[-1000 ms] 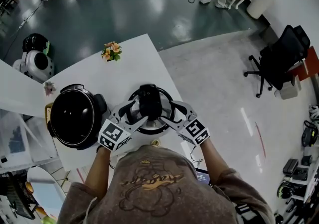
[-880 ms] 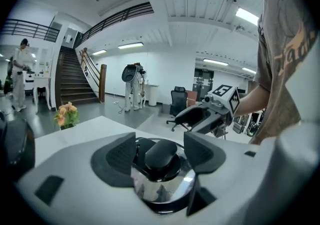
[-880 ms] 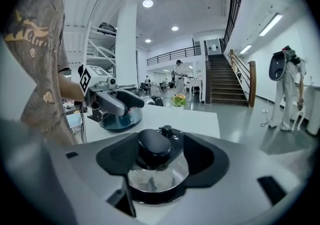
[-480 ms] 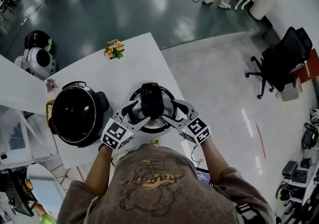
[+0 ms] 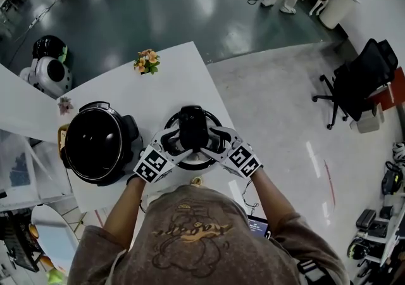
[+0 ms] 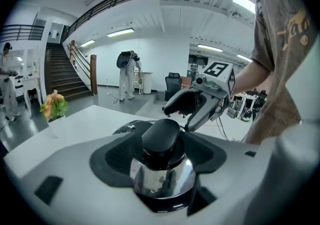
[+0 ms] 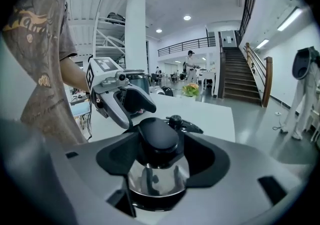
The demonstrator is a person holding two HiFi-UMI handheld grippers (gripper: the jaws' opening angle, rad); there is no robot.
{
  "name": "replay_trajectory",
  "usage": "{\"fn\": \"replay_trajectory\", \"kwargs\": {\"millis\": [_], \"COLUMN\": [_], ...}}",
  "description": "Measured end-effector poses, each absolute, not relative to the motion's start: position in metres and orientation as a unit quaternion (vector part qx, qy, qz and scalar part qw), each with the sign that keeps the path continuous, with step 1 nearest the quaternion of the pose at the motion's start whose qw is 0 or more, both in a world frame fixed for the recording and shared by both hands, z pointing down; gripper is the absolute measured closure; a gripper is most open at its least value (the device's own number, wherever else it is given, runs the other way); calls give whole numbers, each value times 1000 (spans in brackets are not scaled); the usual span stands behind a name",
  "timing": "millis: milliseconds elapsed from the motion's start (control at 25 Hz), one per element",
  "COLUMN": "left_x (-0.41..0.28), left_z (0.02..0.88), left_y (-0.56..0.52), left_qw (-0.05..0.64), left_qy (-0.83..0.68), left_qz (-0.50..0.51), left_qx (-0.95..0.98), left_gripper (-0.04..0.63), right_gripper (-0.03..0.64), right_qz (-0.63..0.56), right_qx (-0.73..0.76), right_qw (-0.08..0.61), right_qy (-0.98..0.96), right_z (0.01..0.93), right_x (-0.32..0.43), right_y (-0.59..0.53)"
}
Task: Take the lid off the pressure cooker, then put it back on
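Observation:
The pressure cooker stands on the white table [image 5: 166, 87] with its chrome lid [image 5: 214, 122] on. The lid's black knob [image 5: 192, 124] rises on a shiny stem. My left gripper [image 5: 176, 145] reaches in from the near left and my right gripper [image 5: 212, 144] from the near right. In the left gripper view the knob [image 6: 161, 136] stands in the gap of the open left gripper [image 6: 162, 145], with the right gripper [image 6: 182, 111] just beyond. The right gripper view mirrors this: knob [image 7: 157, 134], open right gripper [image 7: 160, 145], left gripper [image 7: 135, 104] behind. I see no pad pressing on the knob.
A second, black round cooker [image 5: 96, 143] stands close on the left of the table. A small pot of flowers [image 5: 146, 61] sits at the table's far edge. On the floor are an office chair [image 5: 361, 81] at right and a white robot [image 5: 47, 71] at left.
Both grippers have sunk and drawn in closer to the lid's knob, their marker cubes now nearer the cooker. The lid has stayed in place.

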State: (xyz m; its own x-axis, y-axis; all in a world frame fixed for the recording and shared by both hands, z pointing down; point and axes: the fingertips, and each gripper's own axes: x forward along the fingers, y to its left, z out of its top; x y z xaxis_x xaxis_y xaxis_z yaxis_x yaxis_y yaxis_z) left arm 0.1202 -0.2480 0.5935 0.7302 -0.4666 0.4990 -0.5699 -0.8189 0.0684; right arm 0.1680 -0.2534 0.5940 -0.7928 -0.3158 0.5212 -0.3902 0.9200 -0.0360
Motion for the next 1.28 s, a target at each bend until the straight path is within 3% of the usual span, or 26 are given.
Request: {"fn": "replay_trajectory", "kwargs": {"millis": [600, 1280], "left_x": [134, 132], "left_z": [615, 584], "left_y": [-254, -255], "left_qw": [108, 111], "left_qy": [-259, -258], "left_qz": [252, 248], "left_qx": [926, 927], "left_gripper": [334, 330], "right_gripper": [357, 359], "right_qz": [58, 63], "right_qx": [144, 145], "right_qw": [283, 274], "right_qy": [-946, -949], "right_z": [616, 585], "right_x": [153, 153], "right_y": [-256, -257]}}
